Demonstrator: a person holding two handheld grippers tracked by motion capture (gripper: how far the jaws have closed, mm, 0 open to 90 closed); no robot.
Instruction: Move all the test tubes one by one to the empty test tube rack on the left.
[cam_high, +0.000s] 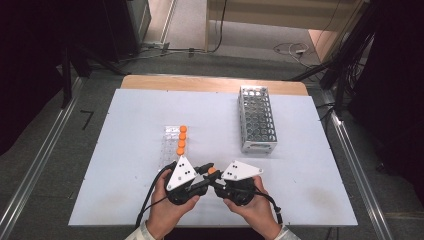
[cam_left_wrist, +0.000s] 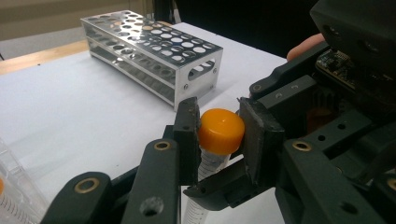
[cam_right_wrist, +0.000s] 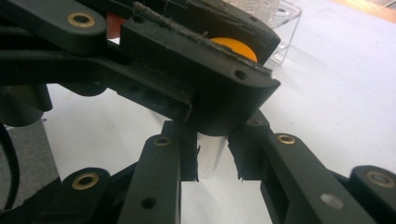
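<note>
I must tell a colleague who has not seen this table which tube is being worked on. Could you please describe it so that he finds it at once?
Start at the white table, near its front edge, where the person's two hands meet. Between them, the left gripper grips the orange cap and the right gripper grips the clear body of one orange-capped tube. Unlike the other orange-capped tubes, which stand in the clear rack, it is held above the table.

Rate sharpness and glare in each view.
High view: even light, soft detail, dark corners. Left gripper view: orange cap sharp, glare on the metal rack, near jaws blurred. Right gripper view: close black jaws blurred, table bright and washed.
</note>
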